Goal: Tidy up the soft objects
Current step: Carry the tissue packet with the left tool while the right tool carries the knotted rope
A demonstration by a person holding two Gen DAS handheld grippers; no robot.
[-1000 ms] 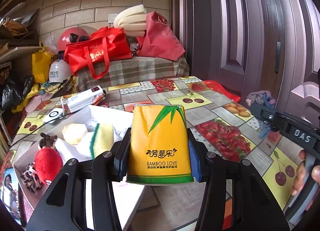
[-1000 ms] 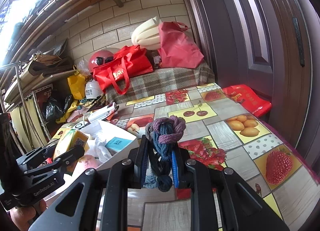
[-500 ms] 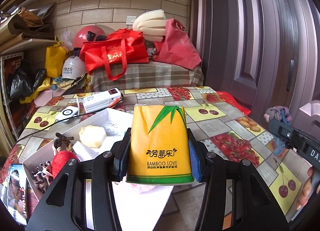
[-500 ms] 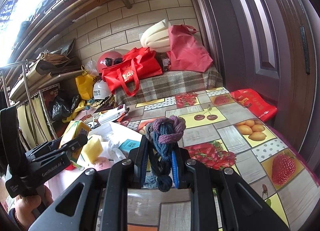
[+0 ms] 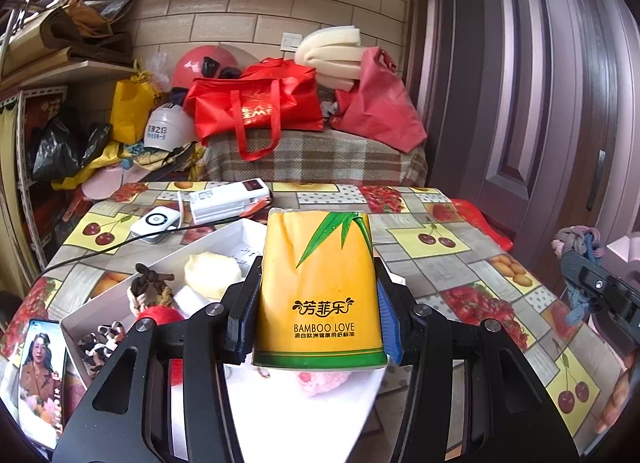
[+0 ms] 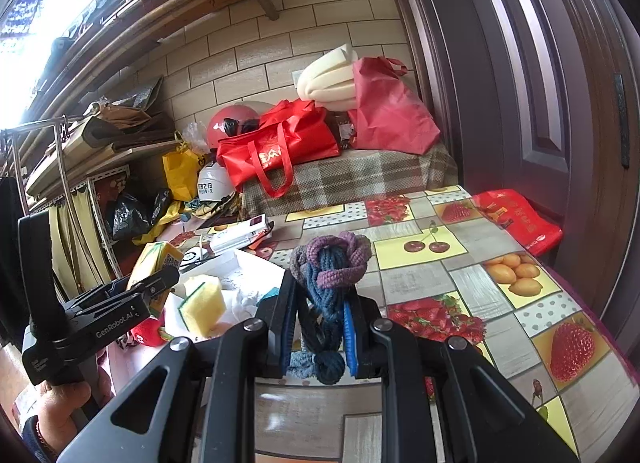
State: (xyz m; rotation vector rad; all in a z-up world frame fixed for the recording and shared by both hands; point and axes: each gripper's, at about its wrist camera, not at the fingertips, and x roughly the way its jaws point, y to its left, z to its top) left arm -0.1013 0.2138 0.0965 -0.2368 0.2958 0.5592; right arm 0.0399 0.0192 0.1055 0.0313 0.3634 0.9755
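While the left gripper [image 5: 318,317] clamps the yellow tissue pack [image 5: 318,287] upright between its pads, it hangs above the white box [image 5: 224,241] on the fruit-print table [image 5: 460,263]. Over on the right — the right gripper [image 6: 320,337] is squeezed tight on the knotted rope toy [image 6: 330,263], knot poking above the fingertips.

**My count of what's here**

I see one yellow tissue pack [image 5: 320,287], one knotted rope [image 6: 330,263], one white box [image 5: 224,239], one yellow sponge [image 6: 202,303], two red bags [image 5: 256,107], two helmets [image 5: 200,63], one phone [image 5: 40,375].
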